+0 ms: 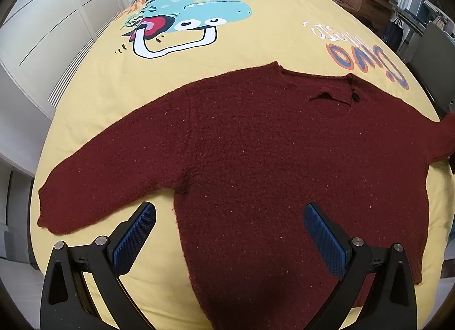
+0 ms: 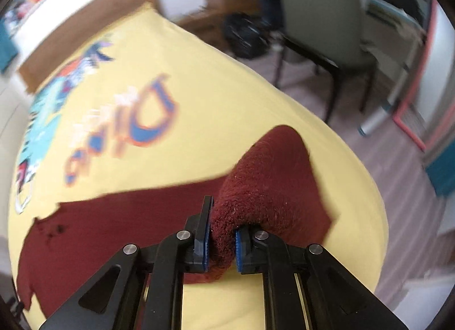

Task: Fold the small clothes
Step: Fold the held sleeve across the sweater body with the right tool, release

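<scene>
Folding has barely begun: the maroon sweater (image 1: 256, 159) lies flat near the bed's (image 1: 256, 45) foot edge (unfolded), right gripper (image 2: 222, 240) pinching one sleeve (image 2: 270, 182) upward, left gripper (image 1: 230, 216) spread wide above the hem

I saw a dark maroon sweater (image 1: 256, 159) on my yellow bedspread (image 1: 256, 51), its teal cartoon dinosaur print (image 1: 187, 11) at twelve o'clock; blue gripper pads (image 1: 133, 239).
</scene>
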Demonstrator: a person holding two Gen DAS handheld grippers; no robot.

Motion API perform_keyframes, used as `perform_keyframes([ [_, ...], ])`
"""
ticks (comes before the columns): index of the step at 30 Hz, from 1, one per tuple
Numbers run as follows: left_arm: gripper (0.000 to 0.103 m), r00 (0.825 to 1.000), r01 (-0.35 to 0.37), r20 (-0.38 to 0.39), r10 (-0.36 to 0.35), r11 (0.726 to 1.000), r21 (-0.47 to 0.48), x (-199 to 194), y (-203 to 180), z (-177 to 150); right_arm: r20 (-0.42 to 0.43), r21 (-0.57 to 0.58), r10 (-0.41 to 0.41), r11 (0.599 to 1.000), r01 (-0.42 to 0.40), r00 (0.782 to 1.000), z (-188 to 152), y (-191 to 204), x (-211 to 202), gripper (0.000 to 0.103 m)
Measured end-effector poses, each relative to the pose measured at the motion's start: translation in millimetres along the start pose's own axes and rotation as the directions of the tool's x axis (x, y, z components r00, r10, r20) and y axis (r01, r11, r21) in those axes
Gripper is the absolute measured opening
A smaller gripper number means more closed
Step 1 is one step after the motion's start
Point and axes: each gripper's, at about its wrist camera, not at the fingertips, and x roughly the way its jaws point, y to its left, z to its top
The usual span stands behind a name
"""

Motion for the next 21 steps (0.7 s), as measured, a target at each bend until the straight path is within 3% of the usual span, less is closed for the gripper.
perform_keyframes([
  [8,0.102,0.998,0.033,0.045,-0.033,0.999,-0.009,-9,2,8,0.065,-0.164,0.187,0.971,-0.174,0.98,10,125,-56,0.012],
  [13,0.102,0.999,0.036,0.04,-0.035,0.999,-0.011,-2,7,11,0.025,-0.237,0.289,0.932,-0.275,0.957,0,206,-63,0.012],
  [21,0.102,0.999,0.018,0.042,-0.018,1.0,-0.003,5,17,13,-0.108,-0.344,0.338,0.87,-0.354,0.935,-38,315,-30,0.012],
])
